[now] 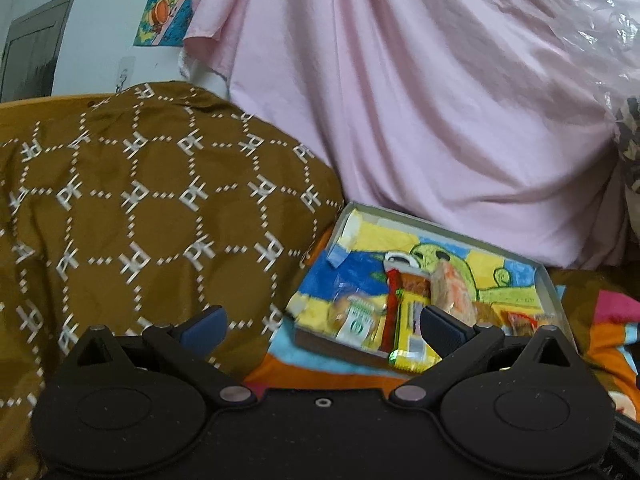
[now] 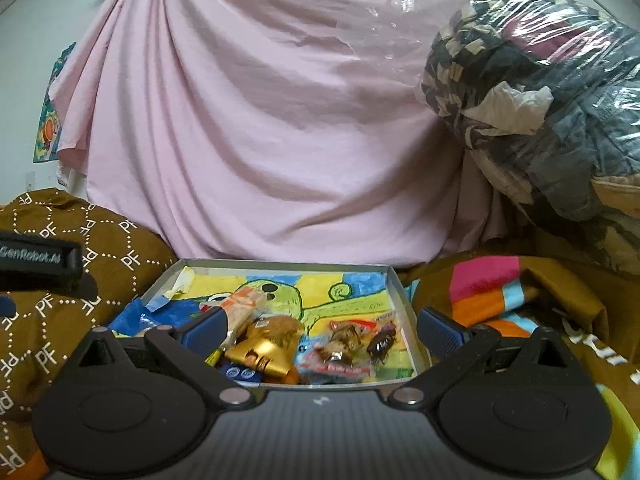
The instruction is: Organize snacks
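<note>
Pink sheet (image 2: 260,120) drapes across the whole background, with a brown quilt (image 1: 140,208) printed in white hexagons bunched at 9 o'clock in both views. Up at 2 o'clock in the right wrist view sits a clear plastic bag (image 2: 540,92) stuffed with dark fabric.

So the snacks are all in a shallow grey tray (image 2: 394,280) lined with a bright cartoon drawing, resting on a colourful striped blanket (image 2: 488,296). From the right wrist view, a gold wrapper (image 2: 268,344) lies near the front edge, a clear pack with a red and blue label (image 2: 344,350) just beside it toward 3 o'clock, and an orange and white pack (image 2: 244,306) behind the gold one toward 11 o'clock.

In the left wrist view the tray sits off at 3 o'clock, with a yellow packet (image 1: 412,332) poking over its near rim and a green and white pack (image 1: 358,320) next to it.

Left gripper (image 1: 324,326) is spread wide, holding nothing. Right gripper (image 2: 322,326) is also spread wide and empty, hovering over the tray's front edge.
</note>
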Available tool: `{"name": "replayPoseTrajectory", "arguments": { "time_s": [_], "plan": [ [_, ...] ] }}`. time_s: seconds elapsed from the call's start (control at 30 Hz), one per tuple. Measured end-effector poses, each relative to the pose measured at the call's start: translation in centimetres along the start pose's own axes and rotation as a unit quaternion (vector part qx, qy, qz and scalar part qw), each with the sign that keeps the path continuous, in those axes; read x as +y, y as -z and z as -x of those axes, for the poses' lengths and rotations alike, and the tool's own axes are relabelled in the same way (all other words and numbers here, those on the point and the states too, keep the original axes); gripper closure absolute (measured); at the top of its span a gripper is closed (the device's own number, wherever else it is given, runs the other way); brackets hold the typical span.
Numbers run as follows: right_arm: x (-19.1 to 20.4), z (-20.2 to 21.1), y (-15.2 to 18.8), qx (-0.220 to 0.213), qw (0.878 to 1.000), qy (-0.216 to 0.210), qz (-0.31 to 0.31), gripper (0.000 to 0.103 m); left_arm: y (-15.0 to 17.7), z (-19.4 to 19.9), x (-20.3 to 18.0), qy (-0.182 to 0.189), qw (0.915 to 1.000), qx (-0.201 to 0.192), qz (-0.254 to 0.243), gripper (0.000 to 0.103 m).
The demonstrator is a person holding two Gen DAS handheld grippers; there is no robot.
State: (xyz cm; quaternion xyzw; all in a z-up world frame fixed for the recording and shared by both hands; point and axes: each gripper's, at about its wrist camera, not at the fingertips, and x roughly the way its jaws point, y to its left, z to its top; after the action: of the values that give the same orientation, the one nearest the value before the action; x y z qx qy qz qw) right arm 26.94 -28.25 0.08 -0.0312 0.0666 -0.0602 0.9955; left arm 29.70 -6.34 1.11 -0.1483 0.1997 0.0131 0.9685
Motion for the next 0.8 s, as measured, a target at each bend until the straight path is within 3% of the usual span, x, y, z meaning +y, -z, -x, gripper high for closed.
{"name": "replayPoseTrajectory", "arguments": {
  "time_s": [0.4, 0.8],
  "plan": [
    [0.6, 3.8, 1.4, 0.021, 1.0, 0.001, -0.015, 0.0, 3.5, 3.2, 2.5, -0.016, 0.9995, 0.019, -0.02, 0.001],
    [1.3, 6.5, 2.7, 0.038, 0.999, 0.005, -0.01, 0.0, 5.3, 5.1, 3.6, -0.012, 0.998, 0.012, -0.061, 0.001]
  ]
}}
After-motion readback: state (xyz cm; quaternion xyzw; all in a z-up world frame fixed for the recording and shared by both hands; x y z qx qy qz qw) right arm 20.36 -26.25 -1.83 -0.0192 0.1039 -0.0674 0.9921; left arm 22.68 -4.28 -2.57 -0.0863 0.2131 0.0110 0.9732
